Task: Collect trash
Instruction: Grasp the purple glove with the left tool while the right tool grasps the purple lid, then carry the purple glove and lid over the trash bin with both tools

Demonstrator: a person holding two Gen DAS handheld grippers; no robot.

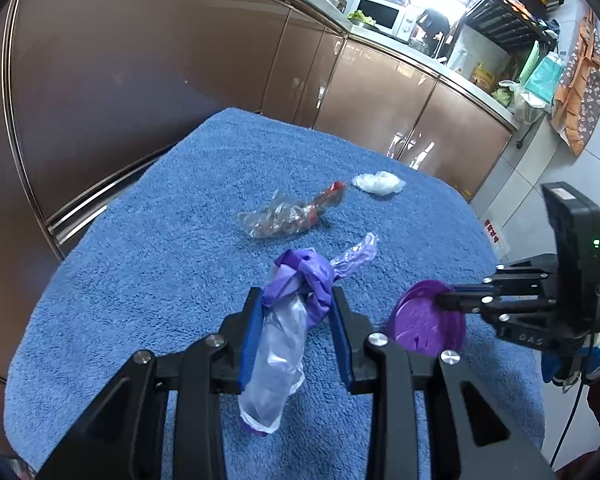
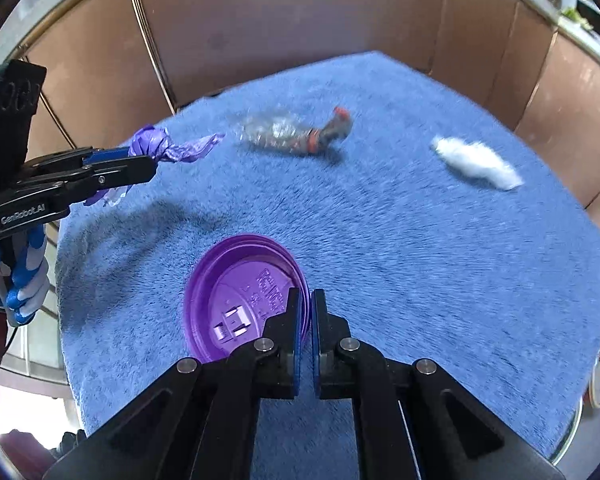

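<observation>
My left gripper (image 1: 298,300) is shut on a knotted purple plastic bag (image 1: 304,276) with a clear part hanging down between the fingers; from the right wrist view the left gripper (image 2: 150,164) holds that purple bag (image 2: 160,146) above the blue towel. My right gripper (image 2: 306,300) is shut on the rim of a purple cup lid (image 2: 236,300), seen again as the purple lid (image 1: 424,320) pinched by the right gripper (image 1: 444,300). A crushed clear bottle with a red cap (image 1: 292,214) (image 2: 296,134) and a white crumpled wad (image 1: 378,182) (image 2: 476,162) lie farther back on the towel.
A blue towel (image 1: 160,240) covers the round table. Brown cabinet doors (image 1: 140,72) stand behind it. A counter at the back right carries a microwave (image 1: 384,14), a rack and bags. A gloved hand (image 2: 24,280) holds the left gripper.
</observation>
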